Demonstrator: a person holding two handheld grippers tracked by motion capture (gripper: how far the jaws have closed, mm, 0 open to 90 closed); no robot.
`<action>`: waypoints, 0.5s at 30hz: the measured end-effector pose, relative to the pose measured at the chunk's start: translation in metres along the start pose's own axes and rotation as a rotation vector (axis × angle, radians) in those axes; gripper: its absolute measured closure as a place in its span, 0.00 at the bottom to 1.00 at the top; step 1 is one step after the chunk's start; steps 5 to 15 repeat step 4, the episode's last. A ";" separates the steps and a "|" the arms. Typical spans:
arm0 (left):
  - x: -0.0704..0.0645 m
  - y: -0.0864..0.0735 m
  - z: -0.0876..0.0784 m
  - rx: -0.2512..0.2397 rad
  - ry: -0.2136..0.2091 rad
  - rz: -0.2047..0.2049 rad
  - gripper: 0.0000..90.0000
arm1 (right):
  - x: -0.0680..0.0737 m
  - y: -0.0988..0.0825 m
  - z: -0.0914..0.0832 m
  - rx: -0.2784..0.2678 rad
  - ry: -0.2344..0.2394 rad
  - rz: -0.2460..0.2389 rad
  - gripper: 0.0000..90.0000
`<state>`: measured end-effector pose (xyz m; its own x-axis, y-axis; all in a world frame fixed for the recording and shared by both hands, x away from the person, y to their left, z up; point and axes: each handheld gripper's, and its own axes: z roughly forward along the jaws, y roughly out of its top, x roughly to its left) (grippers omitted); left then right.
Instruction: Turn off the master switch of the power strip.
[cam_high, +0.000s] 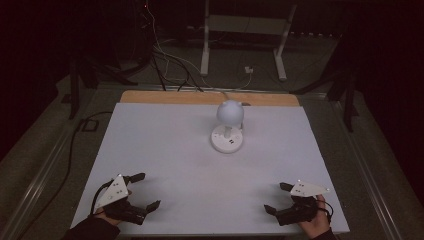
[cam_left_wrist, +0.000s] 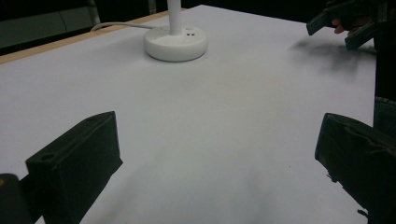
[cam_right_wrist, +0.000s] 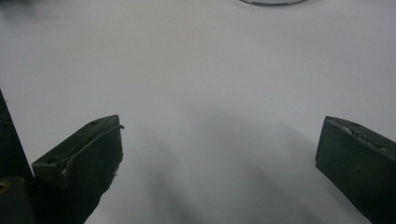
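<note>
Well apart: tools (cam_high: 148, 190) (cam_high: 278, 198), lamp (cam_high: 228, 126).

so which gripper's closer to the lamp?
Right, by a little. The lamp stands toward the table's far edge; the right gripper is at the near right corner, the left gripper at the near left, both open.

one lamp (cam_high: 229, 125), one table (cam_high: 165, 150), two tools, left (cam_high: 148, 191) and right (cam_high: 278, 198).

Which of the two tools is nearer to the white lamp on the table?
The right tool looks slightly nearer to the white round-headed desk lamp, which stands right of the table's middle. The left tool, by the opposite near corner, is farther.
</note>
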<state>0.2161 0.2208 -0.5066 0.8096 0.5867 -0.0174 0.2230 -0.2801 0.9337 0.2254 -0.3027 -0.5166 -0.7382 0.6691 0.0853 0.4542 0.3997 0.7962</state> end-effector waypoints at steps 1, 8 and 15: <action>0.000 0.000 0.000 -0.003 0.000 0.000 0.01 | 0.000 0.000 0.000 0.006 0.001 -0.002 0.01; 0.000 0.000 0.000 -0.001 0.001 0.004 0.01 | 0.000 0.000 0.001 0.012 0.004 0.000 0.01; 0.000 0.000 0.000 -0.001 0.001 0.004 0.01 | 0.000 0.000 0.001 0.012 0.004 0.000 0.01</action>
